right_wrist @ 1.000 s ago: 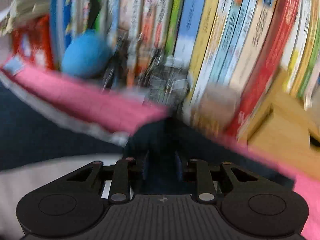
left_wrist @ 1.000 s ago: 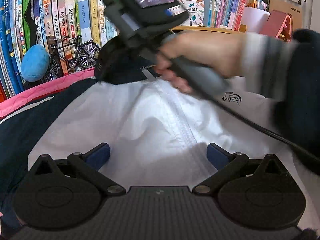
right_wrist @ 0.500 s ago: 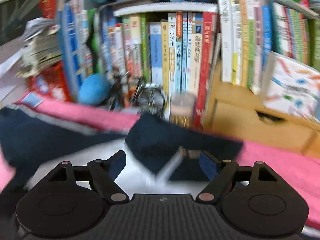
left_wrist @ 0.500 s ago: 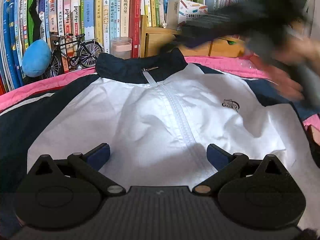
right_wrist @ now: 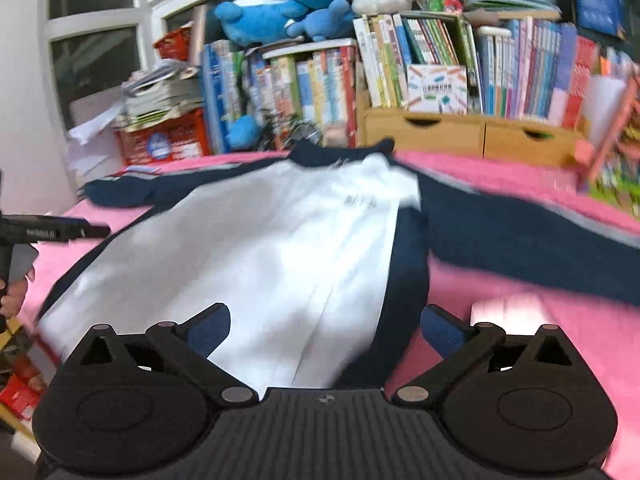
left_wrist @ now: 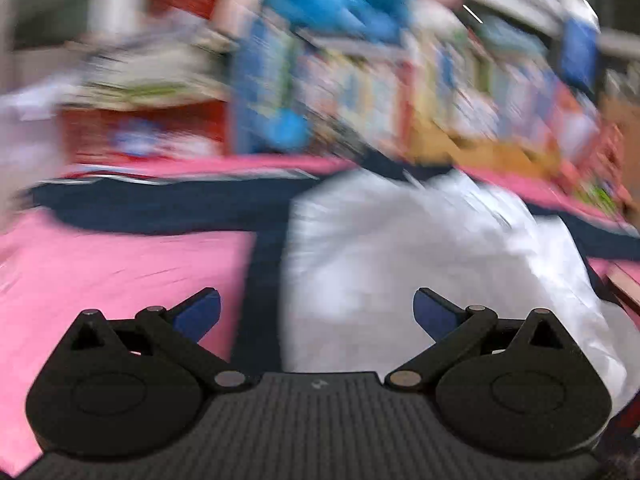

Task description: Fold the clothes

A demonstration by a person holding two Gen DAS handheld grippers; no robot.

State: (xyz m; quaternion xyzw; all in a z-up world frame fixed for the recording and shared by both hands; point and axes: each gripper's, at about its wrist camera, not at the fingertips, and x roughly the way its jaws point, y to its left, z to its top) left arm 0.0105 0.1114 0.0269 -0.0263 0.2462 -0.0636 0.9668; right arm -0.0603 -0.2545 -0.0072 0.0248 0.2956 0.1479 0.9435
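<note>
Lower foreground, both wrist views: the right gripper [right_wrist: 325, 330] and left gripper [left_wrist: 316, 316] each have their blue-padded jaws spread wide with nothing held, poised over the hem of the jacket [right_wrist: 256, 248]. Centre: the white-and-navy jacket lies front up on the pink cover [right_wrist: 560, 328], sleeves out to both sides. Upper frame: shelved books [right_wrist: 432, 60] and blue plush toys [right_wrist: 280, 4]; the left view is blurred
</note>
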